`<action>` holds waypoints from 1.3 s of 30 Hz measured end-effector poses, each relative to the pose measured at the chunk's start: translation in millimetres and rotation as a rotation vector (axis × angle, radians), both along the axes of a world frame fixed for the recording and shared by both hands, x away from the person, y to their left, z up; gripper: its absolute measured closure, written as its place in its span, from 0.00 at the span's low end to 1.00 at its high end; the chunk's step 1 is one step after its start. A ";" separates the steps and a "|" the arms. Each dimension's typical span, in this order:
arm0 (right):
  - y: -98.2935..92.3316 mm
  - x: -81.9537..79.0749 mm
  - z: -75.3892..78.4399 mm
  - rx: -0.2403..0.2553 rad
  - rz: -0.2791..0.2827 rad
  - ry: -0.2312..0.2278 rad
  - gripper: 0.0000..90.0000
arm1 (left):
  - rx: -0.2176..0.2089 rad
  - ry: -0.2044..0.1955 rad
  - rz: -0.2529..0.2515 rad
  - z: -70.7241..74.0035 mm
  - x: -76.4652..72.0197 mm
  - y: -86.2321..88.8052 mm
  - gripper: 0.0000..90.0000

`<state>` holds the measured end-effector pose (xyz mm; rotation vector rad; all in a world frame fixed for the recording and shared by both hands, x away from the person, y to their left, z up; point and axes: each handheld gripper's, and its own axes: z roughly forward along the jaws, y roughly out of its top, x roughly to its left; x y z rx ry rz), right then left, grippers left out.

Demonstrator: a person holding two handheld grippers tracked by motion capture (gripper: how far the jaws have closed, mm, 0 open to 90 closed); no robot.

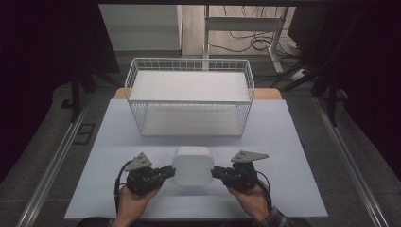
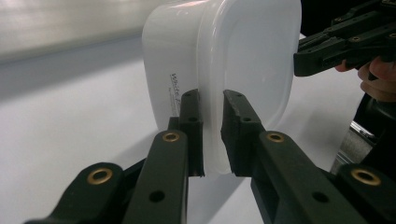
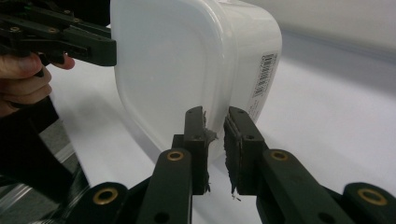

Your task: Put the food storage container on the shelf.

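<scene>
A white plastic container (image 1: 191,165) with a lid sits on the near part of the table, its printed label and barcode on the side walls. My left gripper (image 1: 171,172) comes in from the left, and its jaws (image 2: 212,130) are shut on the container's (image 2: 243,51) lid rim. From the right, my right gripper (image 1: 213,172) pinches the opposite rim, jaws (image 3: 215,144) shut on the container (image 3: 187,56). Each gripper view also shows the other gripper at the far edge: the right gripper (image 2: 327,51) and the left gripper (image 3: 70,39).
A white wire basket (image 1: 189,60) stands at the back middle of the pale table (image 1: 283,142), with a white sheet lining its floor. Metal rails run along both sides of the table. Cables and a desk frame lie on the floor behind.
</scene>
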<state>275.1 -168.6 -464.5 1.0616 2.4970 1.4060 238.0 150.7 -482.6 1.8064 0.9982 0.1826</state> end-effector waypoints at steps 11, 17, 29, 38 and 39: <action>2.7 40.2 14.6 0.019 -0.039 -0.044 0.87 | 0.001 -0.035 0.018 16.6 47.2 -0.7 0.88; 2.8 68.1 13.2 0.071 -0.065 -0.013 0.87 | -0.025 -0.011 0.032 14.1 73.7 1.8 0.88; 14.7 110.0 7.2 0.069 -0.093 -0.003 0.87 | -0.066 0.039 0.048 1.8 116.1 11.4 0.88; 17.7 126.9 1.3 0.066 -0.117 0.015 0.86 | -0.060 0.062 0.066 -2.7 135.0 10.1 0.88; 17.6 128.9 -0.5 0.066 -0.120 0.019 0.86 | -0.052 0.068 0.065 -3.5 137.0 10.3 0.88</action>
